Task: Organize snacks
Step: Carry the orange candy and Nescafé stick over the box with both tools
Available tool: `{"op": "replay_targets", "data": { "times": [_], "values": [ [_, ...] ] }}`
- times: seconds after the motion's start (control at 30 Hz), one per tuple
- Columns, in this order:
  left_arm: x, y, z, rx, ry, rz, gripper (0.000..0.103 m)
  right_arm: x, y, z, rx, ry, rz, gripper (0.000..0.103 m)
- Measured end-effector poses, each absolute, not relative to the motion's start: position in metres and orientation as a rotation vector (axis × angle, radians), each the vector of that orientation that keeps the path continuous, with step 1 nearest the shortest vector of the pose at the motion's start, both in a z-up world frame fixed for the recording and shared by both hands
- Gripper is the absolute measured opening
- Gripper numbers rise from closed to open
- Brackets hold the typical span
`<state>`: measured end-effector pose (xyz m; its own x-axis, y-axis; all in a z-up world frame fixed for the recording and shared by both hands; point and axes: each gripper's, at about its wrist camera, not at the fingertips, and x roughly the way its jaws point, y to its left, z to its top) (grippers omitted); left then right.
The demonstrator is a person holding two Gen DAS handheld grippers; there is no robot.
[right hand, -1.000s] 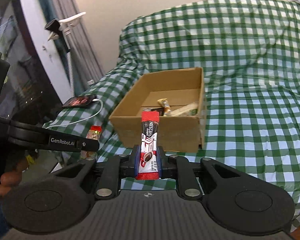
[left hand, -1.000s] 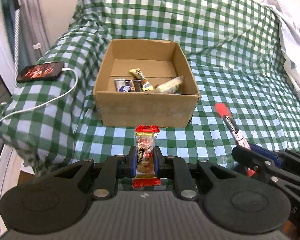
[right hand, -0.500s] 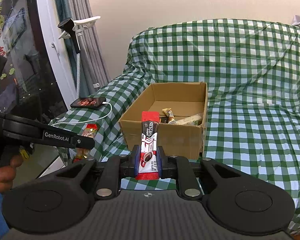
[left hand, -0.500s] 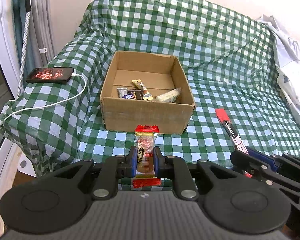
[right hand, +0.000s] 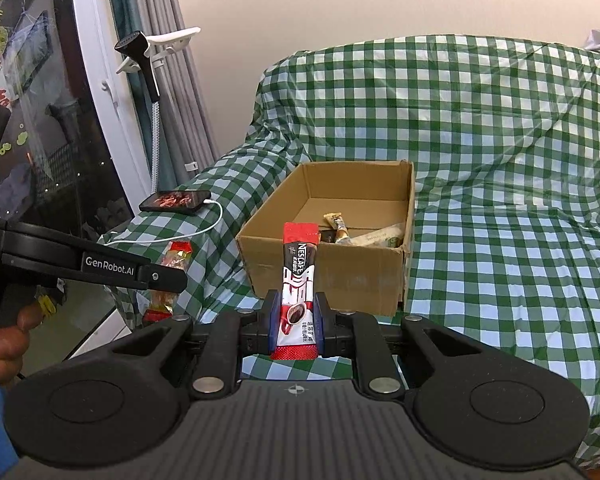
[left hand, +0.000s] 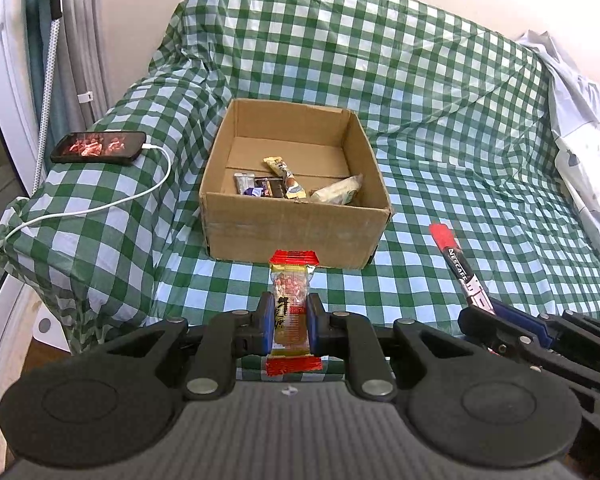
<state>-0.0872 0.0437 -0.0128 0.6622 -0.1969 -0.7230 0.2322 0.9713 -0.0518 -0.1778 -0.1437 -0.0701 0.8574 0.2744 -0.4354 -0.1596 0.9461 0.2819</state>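
Note:
An open cardboard box [left hand: 292,224] sits on a green checked sofa cover, with several wrapped snacks [left hand: 288,186] inside; it also shows in the right wrist view [right hand: 332,264]. My left gripper [left hand: 290,316] is shut on a clear snack packet with red ends [left hand: 292,296], held upright in front of the box. My right gripper [right hand: 296,320] is shut on a red Nescafe stick [right hand: 298,280], held upright short of the box's near corner. The stick also shows in the left wrist view [left hand: 456,264], and the packet in the right wrist view [right hand: 172,264].
A phone [left hand: 100,148] on a white charging cable [left hand: 100,204] lies on the sofa's left arm. A white sheet [left hand: 580,136] is bunched at the right. A window, curtains and a clamp stand [right hand: 148,52] are at the left. The sofa cover [right hand: 500,240] stretches right of the box.
Both grippers have drawn back and up from the box, which now looks smaller and farther. Each still holds its snack.

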Motion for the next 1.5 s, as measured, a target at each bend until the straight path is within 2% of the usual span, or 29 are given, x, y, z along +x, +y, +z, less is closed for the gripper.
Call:
{"op": "replay_targets", "data": {
  "times": [1.03, 1.5],
  "values": [
    [-0.020, 0.041, -0.043, 0.041, 0.945, -0.216, 0.018, -0.114, -0.145, -0.093, 0.250, 0.639, 0.221, 0.018],
    [0.062, 0.035, -0.034, 0.038, 0.933, -0.196, 0.018, -0.040, -0.149, -0.085, 0.271, 0.630, 0.233, 0.018]
  ]
}}
